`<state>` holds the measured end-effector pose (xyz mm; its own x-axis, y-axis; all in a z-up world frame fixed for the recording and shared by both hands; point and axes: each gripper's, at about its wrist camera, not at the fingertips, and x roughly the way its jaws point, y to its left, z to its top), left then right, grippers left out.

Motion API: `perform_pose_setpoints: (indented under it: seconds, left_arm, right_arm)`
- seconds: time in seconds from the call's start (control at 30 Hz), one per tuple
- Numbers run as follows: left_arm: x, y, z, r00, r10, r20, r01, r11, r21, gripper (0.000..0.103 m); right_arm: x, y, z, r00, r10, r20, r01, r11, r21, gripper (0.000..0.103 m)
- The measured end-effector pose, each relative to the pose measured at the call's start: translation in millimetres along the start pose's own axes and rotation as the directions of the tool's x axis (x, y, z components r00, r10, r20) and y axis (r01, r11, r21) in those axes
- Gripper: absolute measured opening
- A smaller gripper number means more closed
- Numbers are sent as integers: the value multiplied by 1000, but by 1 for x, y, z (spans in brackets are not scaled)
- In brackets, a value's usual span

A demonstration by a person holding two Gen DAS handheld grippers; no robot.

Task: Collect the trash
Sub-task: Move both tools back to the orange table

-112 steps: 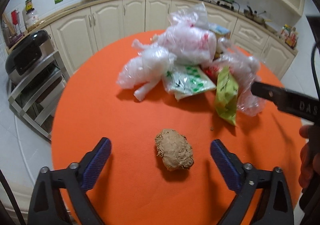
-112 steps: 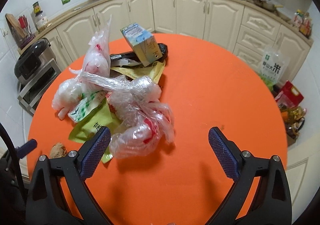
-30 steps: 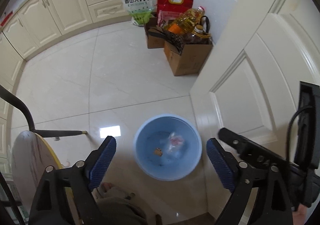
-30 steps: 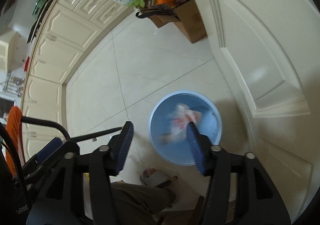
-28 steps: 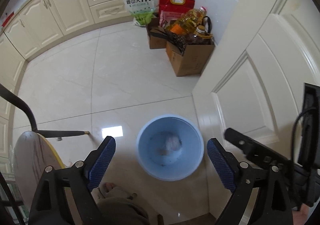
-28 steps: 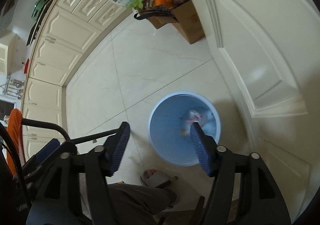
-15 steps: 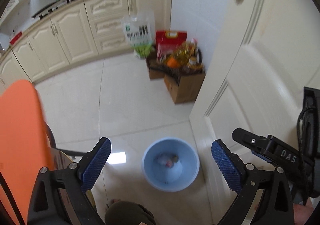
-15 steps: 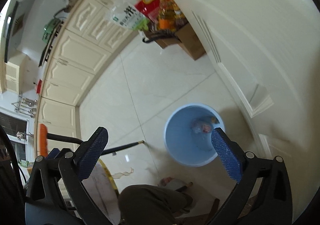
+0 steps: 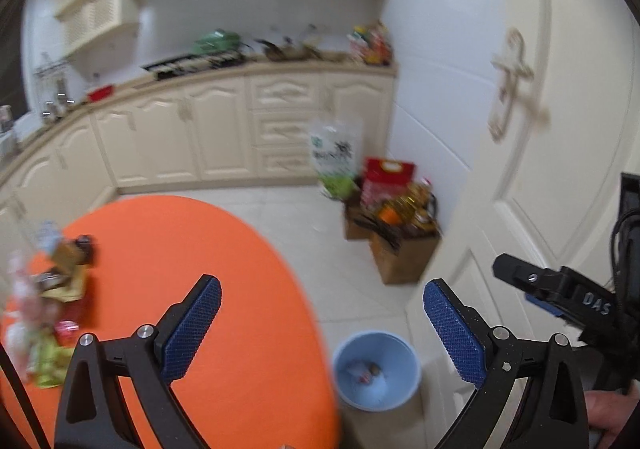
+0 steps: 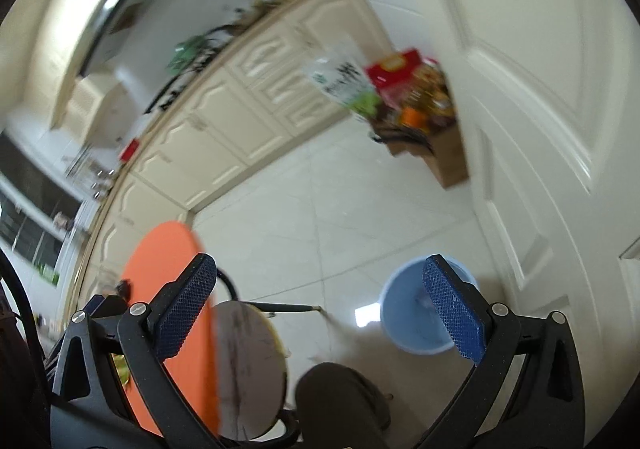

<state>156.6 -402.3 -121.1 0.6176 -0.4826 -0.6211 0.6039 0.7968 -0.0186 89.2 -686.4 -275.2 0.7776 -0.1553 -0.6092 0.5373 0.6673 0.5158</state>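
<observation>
A light blue bin point(image 9: 376, 369) stands on the floor beside the white door, with small bits of trash point(image 9: 366, 371) in its bottom; it also shows in the right wrist view point(image 10: 416, 325). A blurred pile of bags and wrappers point(image 9: 44, 301) lies at the left edge of the round orange table point(image 9: 240, 289). My left gripper point(image 9: 320, 329) is open and empty, above the table's right edge. My right gripper point(image 10: 320, 313) is open and empty, above the floor near the bin; its body shows in the left wrist view point(image 9: 560, 297).
A white door point(image 9: 560, 129) stands on the right. Cardboard boxes with bottles and bags point(image 9: 392, 225) sit on the floor by the wall. Cream cabinets point(image 9: 200, 137) run along the back. A round stool point(image 10: 248, 361) and the person's shoe point(image 10: 340, 397) are below.
Both grippers dropped their trash into the bin, opened, and have swung up and away from it toward the table. The views now look across the kitchen, not down into the bin.
</observation>
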Motion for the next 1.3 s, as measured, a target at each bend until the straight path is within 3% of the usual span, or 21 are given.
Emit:
perform_pose_setpoints:
  seconds: [0.13, 0.27, 0.47, 0.63, 0.73, 0.93, 1.17, 1.3]
  left_arm:
    - [-51, 28, -27, 994, 85, 67, -81, 995, -65, 101]
    - [-109, 39, -51, 975, 188, 120, -171, 976, -133, 102]
    - [-131, 32, -83, 929, 321, 183, -285, 938, -200, 102]
    - [-153, 15, -123, 896, 391, 210, -335, 906, -258, 102]
    - [-173, 10, -152, 875, 435, 212, -366, 882, -297, 102]
    - [-205, 0, -176, 839, 503, 208, -414, 837, -358, 102]
    - [-225, -10, -187, 809, 552, 200, -446, 799, -403, 102]
    - [-226, -10, -194, 806, 565, 174, -457, 783, -423, 102]
  right_arm:
    - [-16, 73, -9, 998, 52, 32, -47, 989, -138, 103]
    - [-31, 140, -27, 994, 91, 54, -73, 959, -274, 103]
    - [-45, 227, -57, 986, 148, 74, -101, 895, -434, 103]
    - [-60, 278, -87, 980, 182, 79, -113, 839, -533, 103]
    - [-65, 300, -102, 977, 203, 73, -124, 807, -577, 103]
    - [-67, 336, -129, 971, 233, 46, -150, 750, -644, 103]
    - [-62, 356, -148, 968, 251, 20, -168, 703, -691, 103]
    - [-59, 363, -156, 969, 247, 8, -168, 685, -709, 103]
